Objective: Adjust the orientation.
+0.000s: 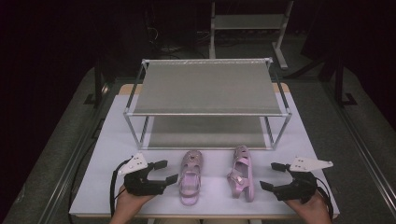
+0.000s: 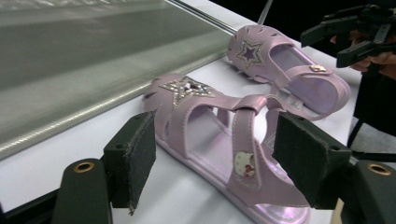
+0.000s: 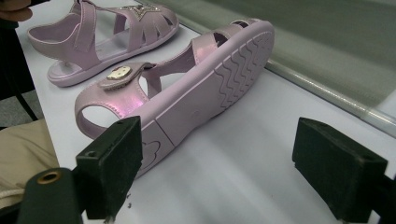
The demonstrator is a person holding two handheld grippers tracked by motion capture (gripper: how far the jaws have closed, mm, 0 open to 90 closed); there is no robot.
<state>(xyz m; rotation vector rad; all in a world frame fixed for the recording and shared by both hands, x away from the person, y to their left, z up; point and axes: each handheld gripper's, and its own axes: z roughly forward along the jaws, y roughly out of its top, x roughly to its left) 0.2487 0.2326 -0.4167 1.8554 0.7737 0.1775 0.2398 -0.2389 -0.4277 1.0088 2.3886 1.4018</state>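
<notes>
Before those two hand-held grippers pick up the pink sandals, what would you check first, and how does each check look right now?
1. Left hand-held gripper jaws open: ok, the pads stand apart and press on nothing.
2. Left sandal upright on its sole: ok.
3. Right sandal upright: not ok, it lies tipped on its side, and the right gripper view shows its sole.
4. Right hand-held gripper jaws open: ok, nothing between the pads.
5. Rack shelves free for the sandals: ok, both show bare.
6. Grippers apart from each other: ok, both sandals lie between them.
</notes>
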